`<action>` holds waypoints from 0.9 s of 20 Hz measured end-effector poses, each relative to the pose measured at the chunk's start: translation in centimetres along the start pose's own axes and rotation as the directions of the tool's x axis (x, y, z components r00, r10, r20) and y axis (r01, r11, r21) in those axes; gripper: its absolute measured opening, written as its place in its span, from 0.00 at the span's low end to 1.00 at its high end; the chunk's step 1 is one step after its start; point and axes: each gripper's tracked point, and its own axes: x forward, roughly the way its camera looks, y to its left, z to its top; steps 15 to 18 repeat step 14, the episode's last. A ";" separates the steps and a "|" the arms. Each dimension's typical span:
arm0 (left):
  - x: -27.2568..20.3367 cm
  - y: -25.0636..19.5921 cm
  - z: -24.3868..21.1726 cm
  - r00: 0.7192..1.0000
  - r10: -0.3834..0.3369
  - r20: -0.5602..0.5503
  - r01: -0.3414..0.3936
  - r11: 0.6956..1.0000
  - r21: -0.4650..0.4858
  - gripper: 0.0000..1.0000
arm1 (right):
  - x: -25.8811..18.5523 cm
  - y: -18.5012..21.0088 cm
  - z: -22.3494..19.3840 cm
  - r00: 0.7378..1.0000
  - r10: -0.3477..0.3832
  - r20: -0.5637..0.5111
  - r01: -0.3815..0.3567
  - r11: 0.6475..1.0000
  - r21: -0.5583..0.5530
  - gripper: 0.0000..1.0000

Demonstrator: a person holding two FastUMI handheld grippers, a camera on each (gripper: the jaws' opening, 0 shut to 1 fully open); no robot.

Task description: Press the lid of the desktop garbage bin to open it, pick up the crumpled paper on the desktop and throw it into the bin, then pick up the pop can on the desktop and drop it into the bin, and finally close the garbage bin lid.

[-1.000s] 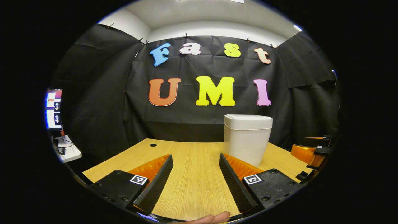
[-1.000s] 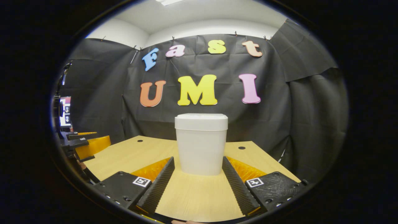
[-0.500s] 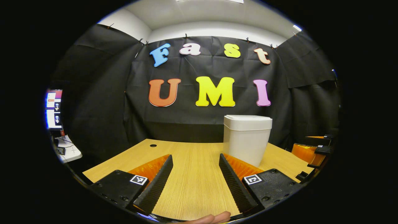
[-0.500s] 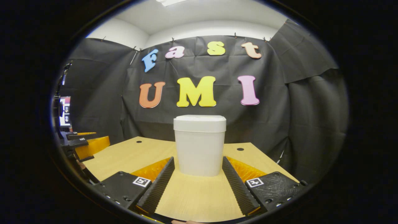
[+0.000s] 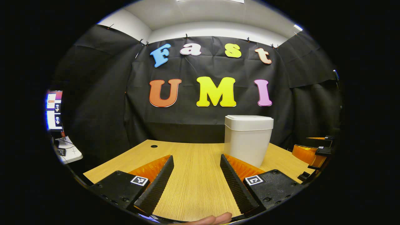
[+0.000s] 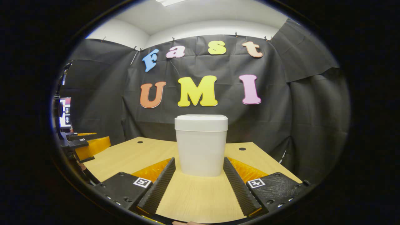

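Desk (image 6: 200, 193): wooden, carried the bin
Garbage bin (image 6: 201, 147): white, upright, lid (image 6: 201, 122) down; contents hidden
Right gripper (image 6: 199, 170): fingers spread, bin just beyond, nothing gripped
Left gripper (image 5: 196, 167): spread over bare wood, bin (image 5: 247, 140) ahead-right
Left edge: perhaps a monitor (image 5: 53, 109), blurred

From my seat: bin (image 6: 201, 147) is opaque w/ lid (image 6: 201, 122) down, so contents unknown. Monitor (image 5: 53, 109) at left edge is cut off & too small to make out. Fingertip (image 5: 215, 217) clipped at bottom. Other gripper (image 5: 314, 151) partly cut at right edge.
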 end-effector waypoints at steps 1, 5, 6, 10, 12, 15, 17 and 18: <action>0.0 0.0 -0.1 1.000 0.000 -0.002 0.000 1.000 0.001 0.96 | 0.0 -0.1 0.0 1.000 -0.001 0.000 0.001 1.000 -0.001 0.95; -0.2 0.1 0.2 1.000 0.005 0.002 -0.005 1.000 0.006 0.96 | -0.1 -0.1 0.0 1.000 -0.003 -0.001 0.003 1.000 -0.006 0.97; -0.2 0.0 0.2 1.000 0.006 0.004 -0.006 1.000 0.007 0.96 | -0.1 0.0 0.2 1.000 -0.003 0.002 0.003 1.000 -0.008 0.95; -0.3 -0.2 0.2 1.000 0.000 0.003 0.000 1.000 0.007 0.96 | -0.1 -0.2 0.2 1.000 -0.010 0.009 0.010 1.000 -0.011 0.95; -0.2 -0.2 0.0 1.000 -0.001 0.000 0.001 1.000 0.007 0.96 | 0.1 -0.3 -0.1 1.000 -0.015 0.006 0.015 1.000 -0.013 0.95; -0.1 -0.1 0.0 1.000 0.001 -0.004 -0.001 1.000 0.001 0.96 | 0.1 -0.3 -0.2 1.000 -0.015 0.002 0.015 1.000 -0.012 0.95; -0.1 -0.1 0.0 1.000 0.001 -0.004 -0.001 1.000 0.001 0.96 | 0.1 -0.3 -0.2 1.000 -0.015 0.002 0.015 1.000 -0.012 0.95; -0.1 -0.1 0.0 1.000 0.001 -0.004 -0.001 1.000 0.001 0.96 | 0.1 -0.3 -0.2 1.000 -0.015 0.002 0.015 1.000 -0.012 0.95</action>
